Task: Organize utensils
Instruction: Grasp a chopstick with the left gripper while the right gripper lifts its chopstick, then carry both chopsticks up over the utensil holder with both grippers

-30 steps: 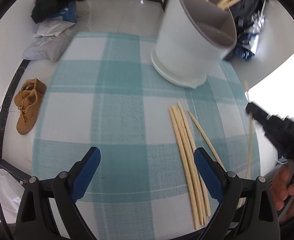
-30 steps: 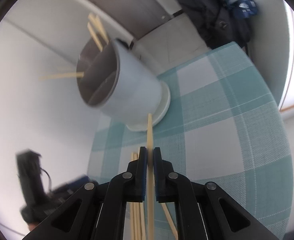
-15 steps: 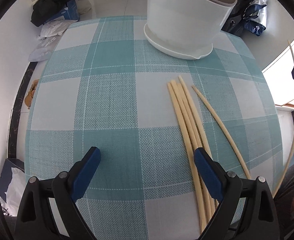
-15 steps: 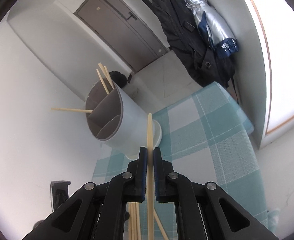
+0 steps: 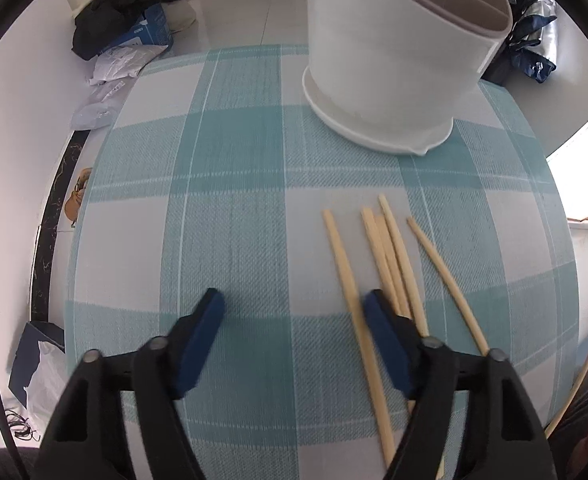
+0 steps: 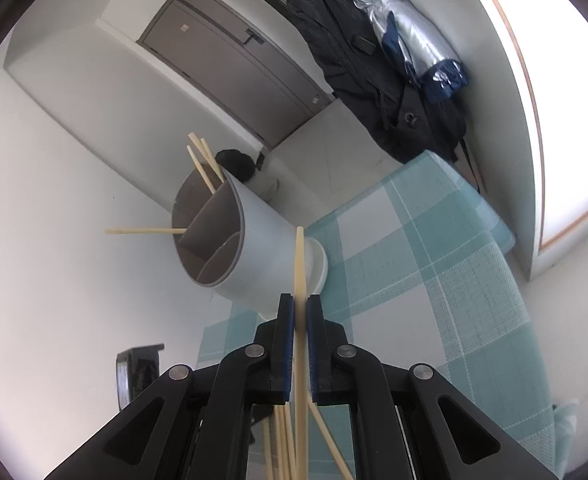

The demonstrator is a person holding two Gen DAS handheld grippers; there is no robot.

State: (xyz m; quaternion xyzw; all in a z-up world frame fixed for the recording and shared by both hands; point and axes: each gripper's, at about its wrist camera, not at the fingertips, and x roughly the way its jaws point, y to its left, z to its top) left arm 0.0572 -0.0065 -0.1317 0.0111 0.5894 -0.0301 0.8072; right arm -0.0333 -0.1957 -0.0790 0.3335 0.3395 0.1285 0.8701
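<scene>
While our right gripper [image 6: 301,316] pinches one chopstick [image 6: 299,264] for the holder [image 6: 250,248], we let our left gripper's [image 5: 292,312] closing fingers [image 5: 378,328] centre on the leftmost chopstick [image 5: 344,268] lying between them on the worktop [image 5: 234,220].

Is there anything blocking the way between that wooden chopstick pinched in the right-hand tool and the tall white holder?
Nothing visible does. The right gripper holds the pale wooden chopstick in open air, and the tall white divided utensil holder stands just ahead on the teal checked tablecloth.
</scene>
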